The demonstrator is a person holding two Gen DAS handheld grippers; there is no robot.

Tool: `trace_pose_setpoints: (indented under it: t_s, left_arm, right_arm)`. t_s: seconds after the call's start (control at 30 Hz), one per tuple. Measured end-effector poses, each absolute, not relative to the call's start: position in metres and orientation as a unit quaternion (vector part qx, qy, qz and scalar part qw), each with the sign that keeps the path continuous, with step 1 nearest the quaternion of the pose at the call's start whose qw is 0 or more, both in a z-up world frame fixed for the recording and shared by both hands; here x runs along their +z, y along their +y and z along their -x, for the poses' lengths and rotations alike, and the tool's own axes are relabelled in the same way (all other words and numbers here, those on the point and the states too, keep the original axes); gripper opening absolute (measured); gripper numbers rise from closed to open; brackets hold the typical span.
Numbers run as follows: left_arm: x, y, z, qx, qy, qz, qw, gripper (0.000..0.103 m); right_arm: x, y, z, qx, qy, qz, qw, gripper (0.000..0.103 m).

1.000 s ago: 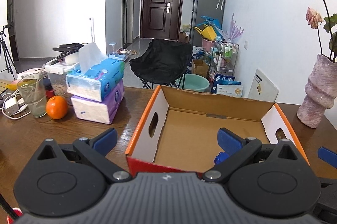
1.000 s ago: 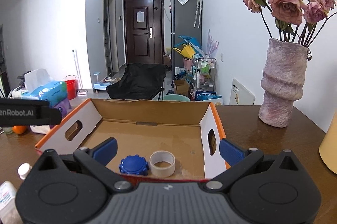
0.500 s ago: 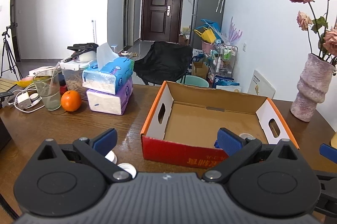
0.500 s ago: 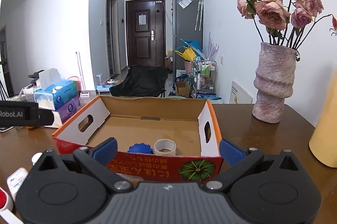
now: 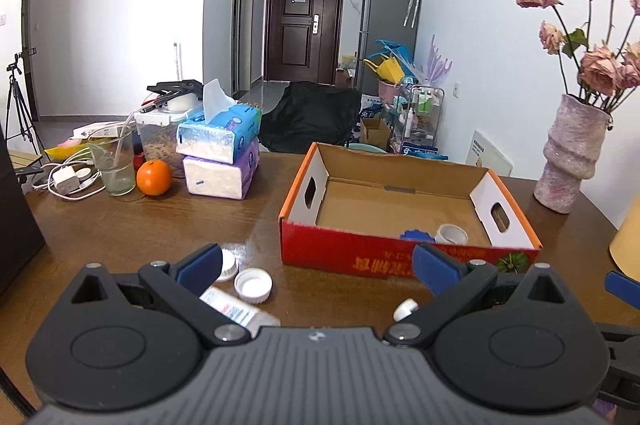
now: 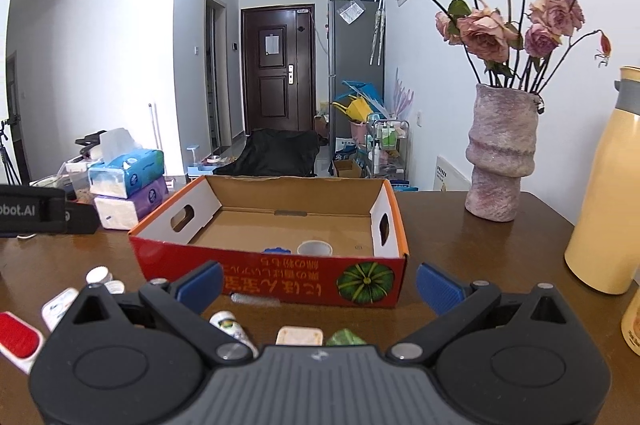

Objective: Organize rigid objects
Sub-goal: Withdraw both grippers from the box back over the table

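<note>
An open red cardboard box (image 5: 348, 257) (image 6: 276, 279) stands mid-table, holding a blue cap (image 5: 416, 235) and a white tape roll (image 5: 451, 234) near its front wall. Small items lie on the wood in front of it. A white jar lid (image 5: 253, 285), a labelled white bottle (image 5: 236, 311) and a small white cap (image 5: 405, 309) lie beneath my left gripper (image 5: 318, 267), which is open and empty. My right gripper (image 6: 318, 283), also open and empty, hovers over a small bottle (image 6: 232, 327), a cream block (image 6: 299, 336) and a green piece (image 6: 343, 337).
Stacked tissue packs (image 5: 220, 153), an orange (image 5: 154, 177), a glass (image 5: 112, 161) and cables crowd the back left. A rose vase (image 6: 500, 161) and a yellow flask (image 6: 608, 209) stand at the right. A red-and-white object (image 6: 18, 341) lies near the left edge.
Both grippers have pulled back and away from the box toward the table's near side. The loose items in front of the box have come into view. Both stay open.
</note>
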State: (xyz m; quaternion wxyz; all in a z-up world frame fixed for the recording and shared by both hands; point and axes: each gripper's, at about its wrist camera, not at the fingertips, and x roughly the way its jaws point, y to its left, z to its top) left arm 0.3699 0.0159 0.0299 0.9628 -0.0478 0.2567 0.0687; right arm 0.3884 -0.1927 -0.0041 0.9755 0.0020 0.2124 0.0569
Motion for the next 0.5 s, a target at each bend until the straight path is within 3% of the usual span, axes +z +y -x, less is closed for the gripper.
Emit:
trace_pose_setpoints:
  t_s: [0.5]
  left_arm:
    - [0.017,0.009,-0.308,0.064,0.267,0.036,0.961,0.103]
  right_arm:
    - [-0.019,-0.214,-0.325,0.042,0.225,0.009,0.973,0.103]
